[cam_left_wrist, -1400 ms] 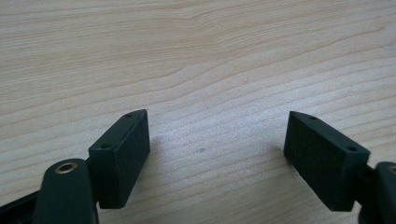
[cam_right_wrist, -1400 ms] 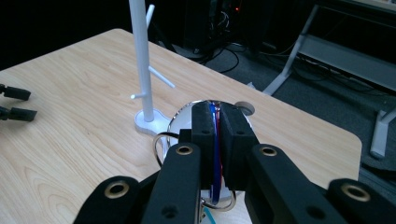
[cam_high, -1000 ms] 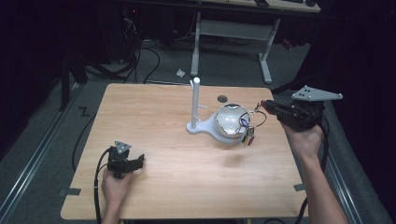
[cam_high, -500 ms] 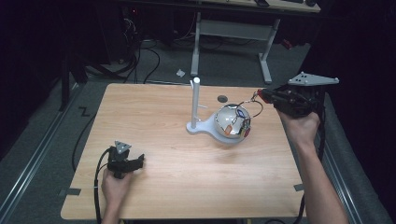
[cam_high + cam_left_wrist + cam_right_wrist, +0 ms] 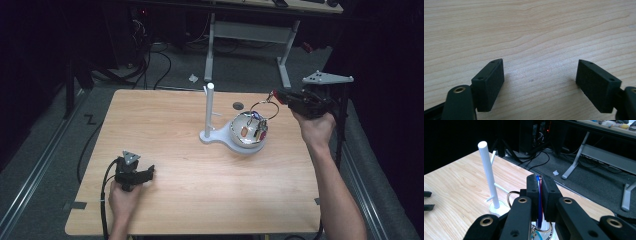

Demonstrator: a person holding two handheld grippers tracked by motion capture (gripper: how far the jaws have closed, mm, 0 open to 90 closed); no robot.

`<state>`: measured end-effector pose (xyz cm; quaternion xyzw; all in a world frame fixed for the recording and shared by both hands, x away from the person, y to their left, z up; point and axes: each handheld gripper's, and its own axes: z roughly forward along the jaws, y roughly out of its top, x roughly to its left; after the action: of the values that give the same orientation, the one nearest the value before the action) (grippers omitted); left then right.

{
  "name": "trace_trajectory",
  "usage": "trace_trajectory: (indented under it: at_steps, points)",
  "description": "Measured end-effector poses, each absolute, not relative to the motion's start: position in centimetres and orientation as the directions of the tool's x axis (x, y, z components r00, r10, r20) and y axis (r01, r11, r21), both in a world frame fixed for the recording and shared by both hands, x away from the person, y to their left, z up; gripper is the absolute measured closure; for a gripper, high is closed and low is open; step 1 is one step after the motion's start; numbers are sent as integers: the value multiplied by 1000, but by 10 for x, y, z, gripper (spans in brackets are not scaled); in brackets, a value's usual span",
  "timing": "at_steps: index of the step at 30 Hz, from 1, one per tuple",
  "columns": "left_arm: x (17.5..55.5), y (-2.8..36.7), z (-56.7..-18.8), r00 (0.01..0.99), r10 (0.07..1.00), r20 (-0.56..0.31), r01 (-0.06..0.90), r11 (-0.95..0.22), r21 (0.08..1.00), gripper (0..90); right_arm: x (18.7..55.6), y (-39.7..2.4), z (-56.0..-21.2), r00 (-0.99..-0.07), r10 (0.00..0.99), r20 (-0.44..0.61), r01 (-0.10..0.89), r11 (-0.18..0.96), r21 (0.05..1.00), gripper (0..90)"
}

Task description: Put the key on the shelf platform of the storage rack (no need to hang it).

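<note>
Both hand-held grippers black: left hand-held gripper [image 5: 148, 173] with black cable, rectangular pads [image 5: 491, 83], brass-ringed screw holes; right hand-held gripper [image 5: 274, 96] topped by grey three-cornered plate. Forearms bare.

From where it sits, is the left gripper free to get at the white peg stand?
Probably yes. The left gripper rests open on the table, and bare wood lies between it and the white peg stand. The right gripper holds a key ring beyond the bowl.
</note>
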<state>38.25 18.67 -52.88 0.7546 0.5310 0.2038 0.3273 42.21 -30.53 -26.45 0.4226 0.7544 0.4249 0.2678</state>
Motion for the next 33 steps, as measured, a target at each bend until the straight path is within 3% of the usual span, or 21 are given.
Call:
trace_trajectory:
  at_steps: [14, 25, 33]
  points:
    - [382, 187, -529, 353, 935, -42, 668, -220, 711, 229, 437, -297, -280, -488, 872, -37, 434, 280, 856, 859]
    - [382, 187, -529, 353, 935, -42, 668, -220, 711, 230, 441, -298, -272, -480, 876, -44, 425, 276, 862, 859]
    - [382, 187, -529, 354, 934, -45, 669, -219, 710, 230, 446, -295, -290, -478, 878, -28, 459, 277, 844, 859]
